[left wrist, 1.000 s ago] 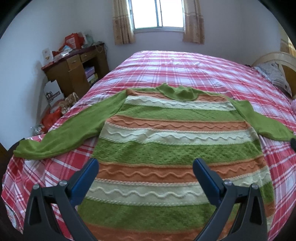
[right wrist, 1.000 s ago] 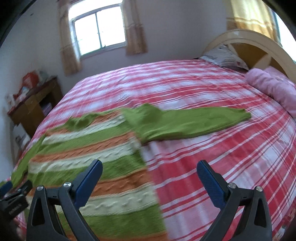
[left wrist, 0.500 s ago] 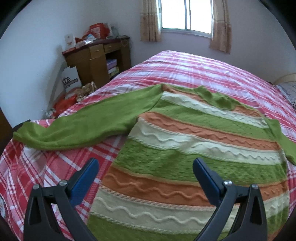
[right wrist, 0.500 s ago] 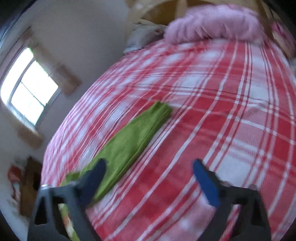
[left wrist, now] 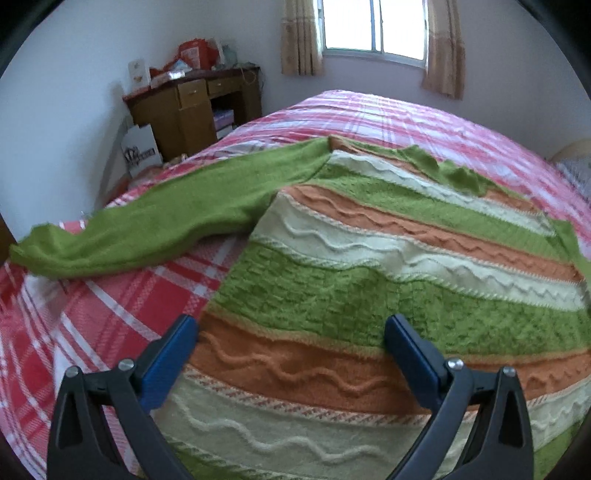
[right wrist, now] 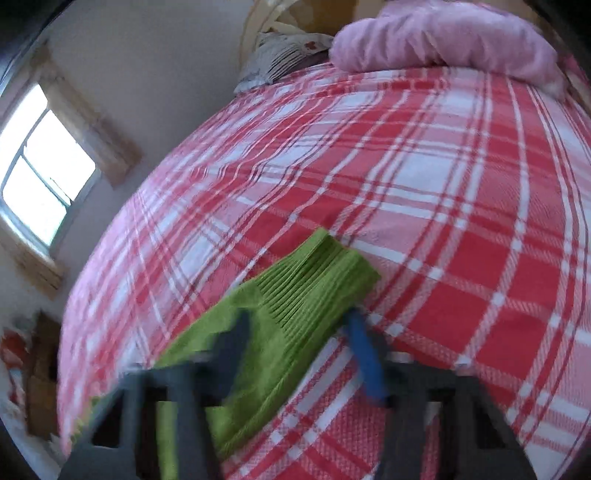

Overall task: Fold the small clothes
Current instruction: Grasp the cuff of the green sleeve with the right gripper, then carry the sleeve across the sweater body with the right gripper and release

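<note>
Left wrist view, nearest first: left gripper (left wrist: pixel 291 334) with its blue fingers (left wrist: pixel 168 363) spread wide, nothing clamped, hanging just above the lower body of the sweater (left wrist: pixel 369 295), which lies flat on the plaid bedspread (left wrist: pixel 74 321). Stripes of green, orange and cream run across it. One green sleeve (left wrist: pixel 166 229) stretches out to the left, its end draped at the bed's edge; the green collar (left wrist: pixel 450 173) sits farther back. Beyond the bed, a wooden desk (left wrist: pixel 195 107) piled with clutter in the corner, then a curtained window (left wrist: pixel 373 27). Right wrist view shows what the left cannot: the other sleeve's ribbed cuff (right wrist: pixel 317 280) lying on the bedspread (right wrist: pixel 461 221), with the right gripper (right wrist: pixel 295 325) at it. Its jaws are closing with the cuff between them; the frame is smeared, so whether the pads already press the knit is hard to say. Farther off, a pink bundle of bedding (right wrist: pixel 443 37) and a patterned pillow (right wrist: pixel 280 55) at the headboard; the sweater's striped body is out of this view.
</note>
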Motion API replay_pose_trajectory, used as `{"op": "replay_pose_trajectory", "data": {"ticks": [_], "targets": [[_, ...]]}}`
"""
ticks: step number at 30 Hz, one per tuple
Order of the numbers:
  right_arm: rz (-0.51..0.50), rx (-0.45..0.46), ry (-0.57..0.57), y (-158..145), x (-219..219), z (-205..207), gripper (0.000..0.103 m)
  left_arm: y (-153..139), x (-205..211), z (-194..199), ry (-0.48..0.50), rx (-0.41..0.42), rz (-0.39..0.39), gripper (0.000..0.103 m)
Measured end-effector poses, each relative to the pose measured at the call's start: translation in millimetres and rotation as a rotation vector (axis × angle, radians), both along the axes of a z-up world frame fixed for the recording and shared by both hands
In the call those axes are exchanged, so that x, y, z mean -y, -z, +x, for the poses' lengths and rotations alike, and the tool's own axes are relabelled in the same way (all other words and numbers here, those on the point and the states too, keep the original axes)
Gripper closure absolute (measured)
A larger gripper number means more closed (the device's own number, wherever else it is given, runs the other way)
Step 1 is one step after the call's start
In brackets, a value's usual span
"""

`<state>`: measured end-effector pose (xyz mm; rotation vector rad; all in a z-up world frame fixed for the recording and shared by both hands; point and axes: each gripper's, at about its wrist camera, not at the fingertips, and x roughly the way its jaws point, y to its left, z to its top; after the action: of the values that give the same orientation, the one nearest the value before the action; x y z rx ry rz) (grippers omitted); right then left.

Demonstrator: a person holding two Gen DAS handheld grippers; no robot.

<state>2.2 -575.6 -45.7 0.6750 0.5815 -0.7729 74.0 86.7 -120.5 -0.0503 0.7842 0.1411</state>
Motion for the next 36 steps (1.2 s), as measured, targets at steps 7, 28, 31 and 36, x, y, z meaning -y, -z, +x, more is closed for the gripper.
{"op": "replay_pose_trajectory", "data": {"ticks": [7, 28, 31, 36], "targets": [[0.020, 0.088, -0.090, -22.0, -8.9, -9.1, 0.095, 2.9, 2.2, -1.3, 0.033, 0.020, -0.014, 0.000], [-0.013, 0.212, -0.881, -77.2, -367.3, 115.0, 0.096, 2.5, -7.0, -9.9, 0.065, 0.076, -0.074, 0.000], [0.034, 0.175, -0.956, -52.4, -401.5, 140.0, 0.096, 2.1, -9.3, -10.7, 0.069, 0.084, -0.089, 0.000], [0.073, 0.093, -1.049, -6.9, -453.1, 179.6, 0.096, 1.5, -11.8, -11.5, 0.073, 0.094, -0.107, 0.000]]}}
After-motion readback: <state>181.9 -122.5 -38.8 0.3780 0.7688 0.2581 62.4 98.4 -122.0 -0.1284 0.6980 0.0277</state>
